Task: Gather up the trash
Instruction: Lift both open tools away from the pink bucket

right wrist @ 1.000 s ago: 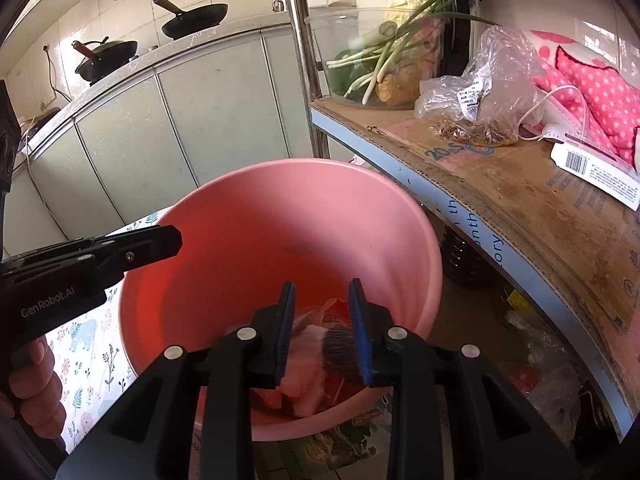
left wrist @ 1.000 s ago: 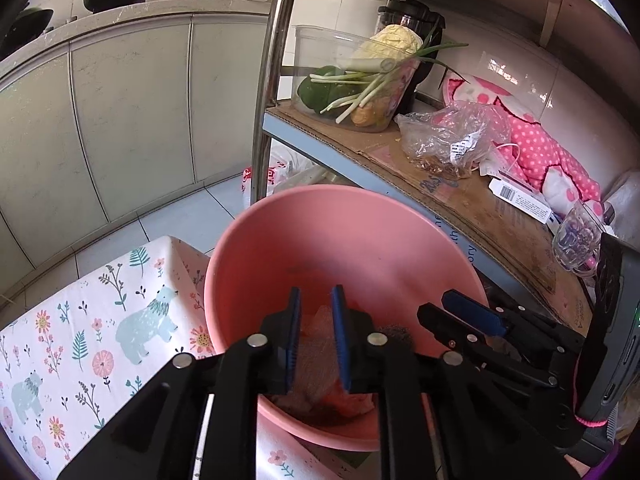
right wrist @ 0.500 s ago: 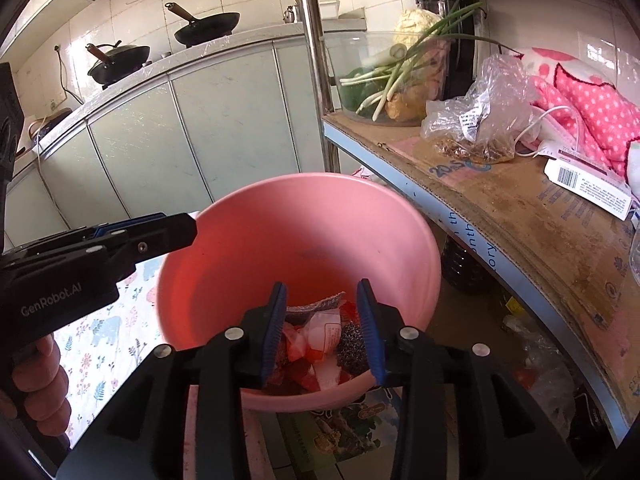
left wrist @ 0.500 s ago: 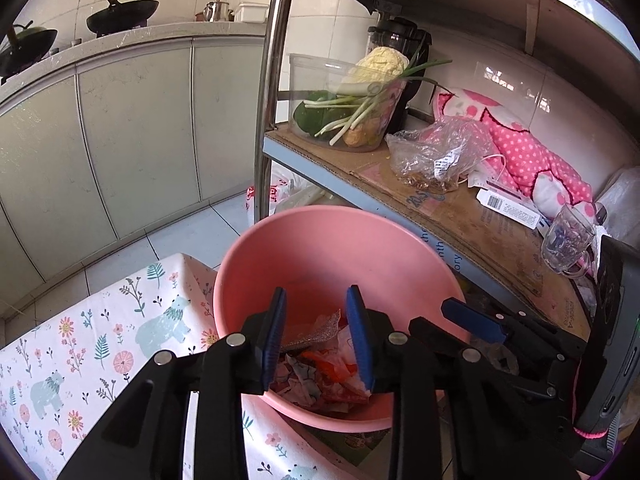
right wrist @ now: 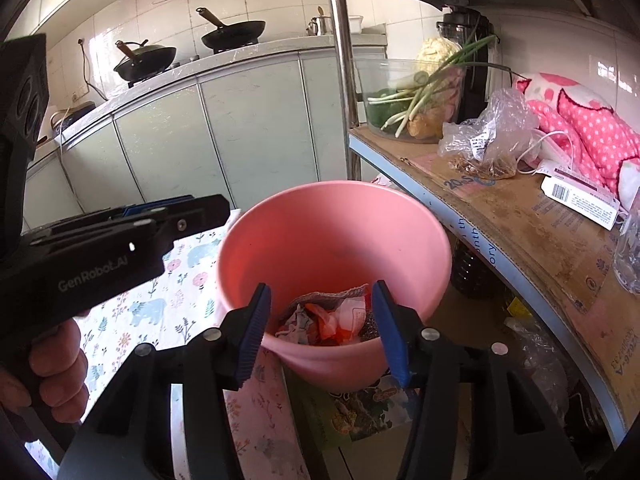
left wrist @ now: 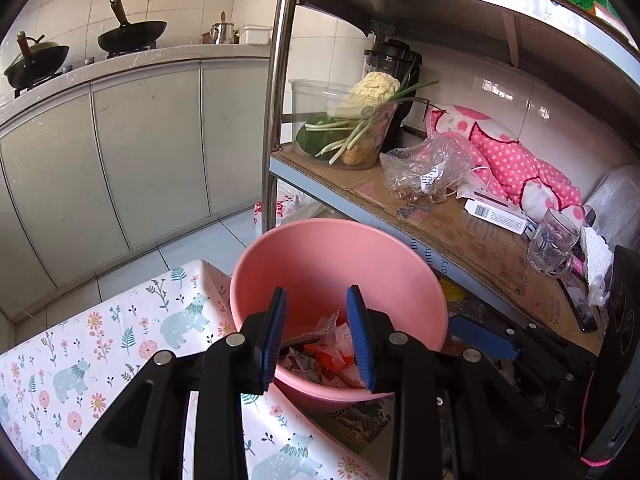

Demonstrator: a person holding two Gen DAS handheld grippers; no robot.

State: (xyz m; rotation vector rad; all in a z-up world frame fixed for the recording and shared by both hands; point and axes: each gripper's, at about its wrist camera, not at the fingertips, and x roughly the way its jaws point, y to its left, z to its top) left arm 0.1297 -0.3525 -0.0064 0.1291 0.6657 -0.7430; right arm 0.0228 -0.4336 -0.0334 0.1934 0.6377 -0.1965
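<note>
From the left wrist, the left gripper (left wrist: 316, 330) hangs above a pink bucket (left wrist: 340, 256) with its blue pads parted and nothing between them. The trash (left wrist: 324, 354), crumpled wrappers in white, orange and clear film, lies at the bottom of the bucket. The bucket stands beside a cloth (left wrist: 80, 364) printed with bears and flowers. To the right is a metal shelf (left wrist: 452, 228) lined with cardboard, whose edge shows fragments of print such as "the" and "lory". On it sit a clear tub of vegetables (left wrist: 348, 128), a plastic bag (left wrist: 424, 172), a white box with a barcode (left wrist: 496, 214) and a glass mug (left wrist: 554, 246). The right gripper's blue-tipped fingers (left wrist: 480, 338) reach in from the lower right.

From the right wrist, the right gripper (right wrist: 324, 334) is above the bucket's near rim, its jaws opening, nothing held; the trash (right wrist: 332, 318) shows through the gap. At left a hand (right wrist: 48, 368) grips the left gripper (right wrist: 176, 216), whose black body reads "GenRobot.AI". The cardboard on the shelf (right wrist: 492, 204) bears "20-S" in blue. Two pans (right wrist: 188, 46) stand on the counter behind.
</note>
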